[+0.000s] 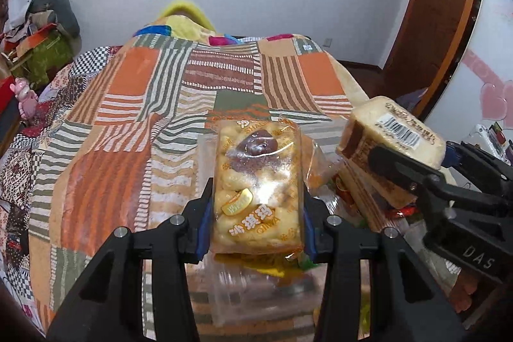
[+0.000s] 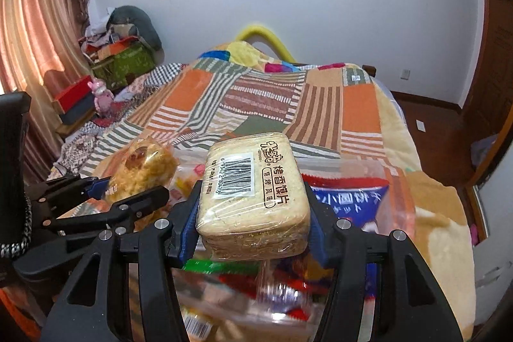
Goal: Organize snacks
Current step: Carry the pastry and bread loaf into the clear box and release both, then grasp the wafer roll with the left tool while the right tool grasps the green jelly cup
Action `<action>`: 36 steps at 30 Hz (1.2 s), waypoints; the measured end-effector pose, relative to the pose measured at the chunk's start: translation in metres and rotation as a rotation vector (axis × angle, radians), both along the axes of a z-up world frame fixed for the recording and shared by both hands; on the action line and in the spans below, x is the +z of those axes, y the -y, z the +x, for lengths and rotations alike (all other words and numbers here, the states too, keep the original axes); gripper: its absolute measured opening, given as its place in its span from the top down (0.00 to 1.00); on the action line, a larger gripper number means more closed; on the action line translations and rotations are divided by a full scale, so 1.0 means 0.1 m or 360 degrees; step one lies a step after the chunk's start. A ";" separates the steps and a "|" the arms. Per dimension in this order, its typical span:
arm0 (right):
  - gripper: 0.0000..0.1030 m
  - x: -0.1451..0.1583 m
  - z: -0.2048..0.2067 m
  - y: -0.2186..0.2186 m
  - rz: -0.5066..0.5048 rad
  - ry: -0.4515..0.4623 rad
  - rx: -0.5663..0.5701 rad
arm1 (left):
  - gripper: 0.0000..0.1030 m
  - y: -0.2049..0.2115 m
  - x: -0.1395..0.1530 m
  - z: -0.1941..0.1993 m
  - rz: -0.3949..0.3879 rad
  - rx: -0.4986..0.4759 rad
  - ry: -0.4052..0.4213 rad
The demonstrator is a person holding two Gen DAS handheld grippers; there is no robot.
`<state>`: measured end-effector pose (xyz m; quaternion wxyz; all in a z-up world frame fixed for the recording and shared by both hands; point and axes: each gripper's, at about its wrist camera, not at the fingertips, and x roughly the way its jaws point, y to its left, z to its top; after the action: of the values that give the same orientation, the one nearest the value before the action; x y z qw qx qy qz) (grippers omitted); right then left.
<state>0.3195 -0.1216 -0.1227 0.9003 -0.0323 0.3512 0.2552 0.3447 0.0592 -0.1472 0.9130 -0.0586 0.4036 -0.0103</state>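
My left gripper (image 1: 256, 213) is shut on a clear-wrapped sachima cake (image 1: 258, 181), golden with a dark date on top, held above a clear plastic box (image 1: 256, 287). My right gripper (image 2: 253, 213) is shut on a pale wrapped pack of baked bun slices (image 2: 251, 194) with a barcode label. That pack (image 1: 394, 133) and the right gripper (image 1: 413, 172) show at the right of the left wrist view. The sachima cake (image 2: 144, 169) and left gripper (image 2: 128, 197) show at the left of the right wrist view. Both are held over a pile of snack packets (image 2: 272, 284).
A patchwork striped blanket (image 1: 192, 92) covers the bed ahead. A blue snack bag (image 2: 349, 197) lies right of the bun pack. Boxes and clutter (image 2: 121, 60) stand at the far left by the curtain. A wooden door (image 1: 433, 5) is at the right.
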 end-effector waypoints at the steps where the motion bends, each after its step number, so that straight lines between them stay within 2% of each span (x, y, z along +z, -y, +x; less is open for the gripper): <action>1: 0.49 -0.02 0.02 -0.01 -0.0007 -0.0014 0.0005 | 0.57 -0.01 -0.02 0.05 -0.0001 0.0003 -0.0011; 6: 0.49 -0.06 0.03 0.01 -0.0006 -0.0050 0.0001 | 0.54 -0.01 -0.02 0.05 -0.0010 0.0034 0.0009; 10: 0.48 0.07 -0.07 0.07 0.0029 -0.0014 0.0010 | 0.49 0.02 0.07 -0.05 0.0008 0.0014 0.0041; 16: 0.44 0.29 -0.32 0.19 0.0045 0.0072 0.0047 | 0.45 0.06 0.29 -0.37 0.0021 -0.0023 0.0109; 21: 0.43 0.31 -0.59 0.26 0.0021 0.0103 0.0079 | 0.40 0.09 0.41 -0.72 0.0035 -0.0070 0.0145; 28: 0.43 0.01 -0.92 0.32 -0.0053 0.0026 0.0122 | 0.39 0.13 0.31 -1.15 0.0052 -0.0130 0.0089; 36: 0.43 -0.41 -1.07 0.32 -0.0084 -0.0151 0.0153 | 0.39 0.23 -0.08 -1.50 0.0095 -0.0189 -0.0052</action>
<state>0.2127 -0.1537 -0.1638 0.8682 -0.0606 0.3980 0.2900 0.1944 0.0362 -0.1552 0.9054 -0.0075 0.4213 -0.0515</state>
